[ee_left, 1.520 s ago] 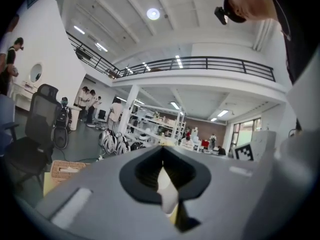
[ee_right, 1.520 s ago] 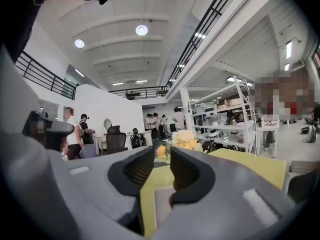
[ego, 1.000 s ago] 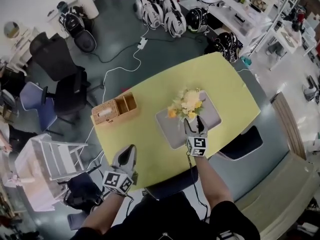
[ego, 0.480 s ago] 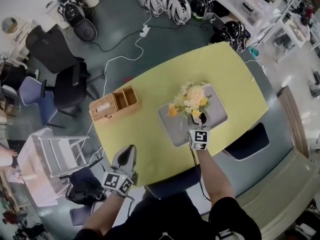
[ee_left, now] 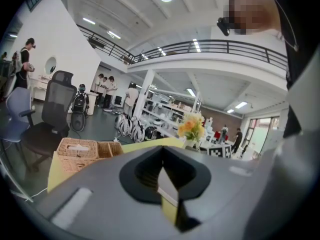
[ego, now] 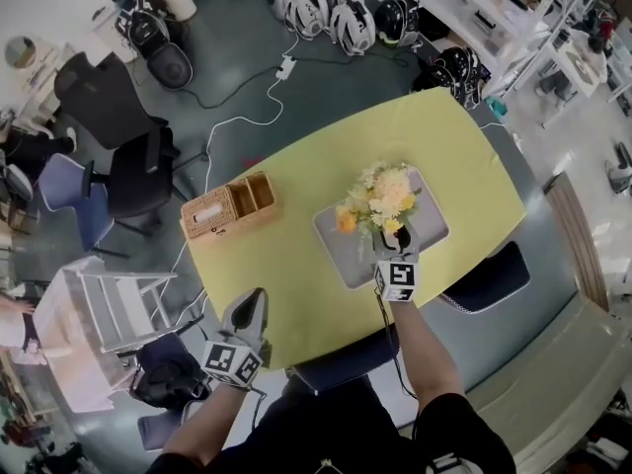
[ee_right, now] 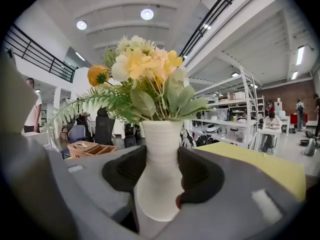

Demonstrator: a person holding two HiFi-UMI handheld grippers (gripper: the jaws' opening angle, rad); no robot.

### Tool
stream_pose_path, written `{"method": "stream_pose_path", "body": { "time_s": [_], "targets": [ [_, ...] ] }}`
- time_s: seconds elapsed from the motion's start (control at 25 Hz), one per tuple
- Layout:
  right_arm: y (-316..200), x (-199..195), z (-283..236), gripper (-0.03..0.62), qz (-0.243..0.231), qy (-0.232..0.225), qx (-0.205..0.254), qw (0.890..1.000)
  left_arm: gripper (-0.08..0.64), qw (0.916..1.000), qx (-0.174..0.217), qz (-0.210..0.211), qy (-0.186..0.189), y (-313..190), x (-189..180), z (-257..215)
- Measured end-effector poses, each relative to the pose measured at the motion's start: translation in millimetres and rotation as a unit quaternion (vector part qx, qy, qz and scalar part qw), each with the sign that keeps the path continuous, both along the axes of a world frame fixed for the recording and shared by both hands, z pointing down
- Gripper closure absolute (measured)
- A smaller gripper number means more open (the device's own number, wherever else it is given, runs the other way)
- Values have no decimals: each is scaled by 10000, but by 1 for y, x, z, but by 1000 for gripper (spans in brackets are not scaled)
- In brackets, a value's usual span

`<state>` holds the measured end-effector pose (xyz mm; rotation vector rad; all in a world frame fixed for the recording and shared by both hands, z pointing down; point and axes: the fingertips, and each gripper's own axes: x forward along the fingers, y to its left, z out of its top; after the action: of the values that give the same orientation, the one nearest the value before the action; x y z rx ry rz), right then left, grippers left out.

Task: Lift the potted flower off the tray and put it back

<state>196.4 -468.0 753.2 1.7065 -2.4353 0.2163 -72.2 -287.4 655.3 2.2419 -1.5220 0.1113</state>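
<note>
Right gripper closing on the potted flower, which looks to be on the tray, lift not begun

Since a second ago the right gripper [ego: 394, 235] has drawn in from wide. Its jaws are closing on the narrow waist of the potted flower [ee_right: 161, 169], with the dark pads meeting the pot on both sides. Judged: the grasp is nearly made and the lift comes next. The pot appears to stand upright near the middle of the grey tray [ego: 341, 253] on the yellow table [ego: 296, 265]; whether its base has left the tray, no view shows. Pot white, ribbed, bulging below the grip. Above it are cream and yellow blooms, one orange, and fern fronds leaning out, so it is top-heavy and may tip if gripped loosely. Left gripper [ego: 255, 302] idle at the table's near edge, jaws together on nothing, well apart from the tray. Wicker basket [ego: 229, 208] untouched
</note>
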Motion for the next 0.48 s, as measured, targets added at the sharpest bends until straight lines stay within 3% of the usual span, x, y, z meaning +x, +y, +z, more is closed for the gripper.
{"method": "stream_pose_path", "body": {
  "time_s": [0.48],
  "targets": [
    [95, -35, -101, 385, -236, -13, 221, 9995, 553, 9982, 526, 226, 153, 37, -20, -51]
  ]
}}
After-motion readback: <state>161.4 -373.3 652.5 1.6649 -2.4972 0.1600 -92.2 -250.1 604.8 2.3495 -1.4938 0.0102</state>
